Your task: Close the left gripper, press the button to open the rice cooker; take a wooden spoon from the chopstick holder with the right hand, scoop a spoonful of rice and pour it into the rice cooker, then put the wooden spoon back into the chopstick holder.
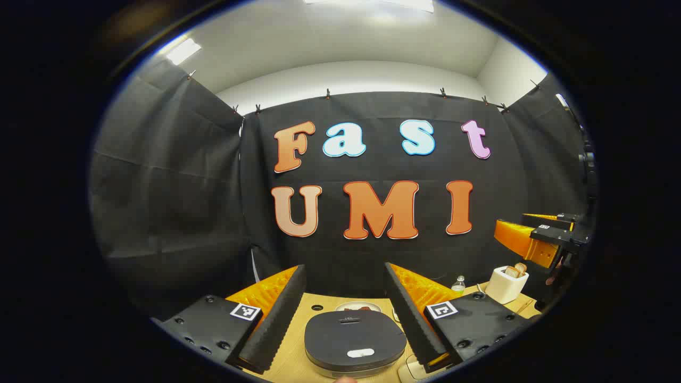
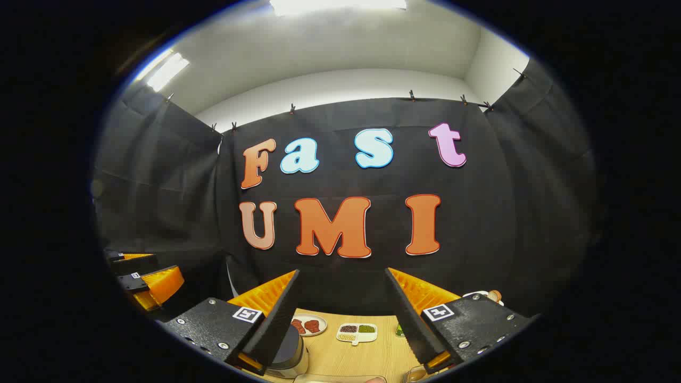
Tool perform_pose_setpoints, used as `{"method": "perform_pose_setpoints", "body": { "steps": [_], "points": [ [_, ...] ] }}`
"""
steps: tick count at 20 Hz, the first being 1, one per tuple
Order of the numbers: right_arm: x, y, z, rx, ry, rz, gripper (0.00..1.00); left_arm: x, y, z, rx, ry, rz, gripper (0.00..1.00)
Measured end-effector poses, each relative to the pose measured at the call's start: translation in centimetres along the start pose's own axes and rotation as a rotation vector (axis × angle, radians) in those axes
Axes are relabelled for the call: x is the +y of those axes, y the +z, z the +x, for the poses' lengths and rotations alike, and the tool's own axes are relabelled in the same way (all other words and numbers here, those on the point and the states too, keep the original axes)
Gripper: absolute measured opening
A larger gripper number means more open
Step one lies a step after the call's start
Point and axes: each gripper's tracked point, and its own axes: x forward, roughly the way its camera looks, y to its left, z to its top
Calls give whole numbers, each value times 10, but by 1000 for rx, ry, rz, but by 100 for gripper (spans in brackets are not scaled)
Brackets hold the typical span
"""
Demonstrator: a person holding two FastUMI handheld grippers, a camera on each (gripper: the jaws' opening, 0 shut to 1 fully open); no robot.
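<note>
Rice cooker (image 1: 355, 336) dk grey lid, white button (image 1: 360, 352); table (image 1: 290, 361) light wood; chopstick holder (image 1: 506, 285) white.

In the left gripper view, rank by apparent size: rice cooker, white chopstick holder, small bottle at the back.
1. Rice cooker, by far the largest, though it is nearest the camera, lid closed.
2. Chopstick holder, holding wooden handles.
3. Small bottle, farther back, so its true size is unsure.

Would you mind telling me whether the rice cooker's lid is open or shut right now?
Shut: in the left gripper view the rice cooker lid lies flat over its body, between the open left gripper fingers.
</note>
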Motion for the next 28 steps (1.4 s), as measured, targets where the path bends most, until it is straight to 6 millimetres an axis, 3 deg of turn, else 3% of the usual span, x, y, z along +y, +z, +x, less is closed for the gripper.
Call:
{"method": "perform_pose_setpoints", "body": {
  "steps": [16,28],
  "points": [
    [9,-6,5,22,-2,-4,94,9,-4,-3,-4,3,4,94],
    [20,-15,-6,53,-35,-11,94,25,-16,-12,18,-10,5,98]
  ]
}}
